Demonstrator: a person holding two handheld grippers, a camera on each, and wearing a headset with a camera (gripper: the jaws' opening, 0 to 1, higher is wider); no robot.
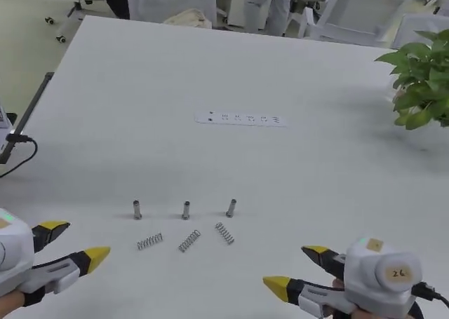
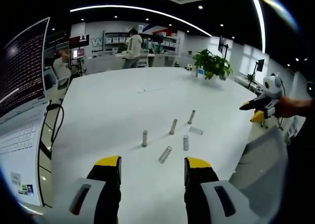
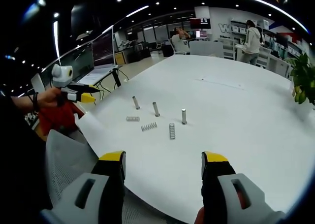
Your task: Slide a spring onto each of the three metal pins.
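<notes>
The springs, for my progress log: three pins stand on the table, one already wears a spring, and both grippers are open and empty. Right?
None of the pins wears a spring: the head view shows all three springs lying on the table in front of them. The rest holds: left gripper and right gripper open, empty.

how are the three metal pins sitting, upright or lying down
Upright: left pin, middle pin and right pin all stand on end on the table.
</notes>
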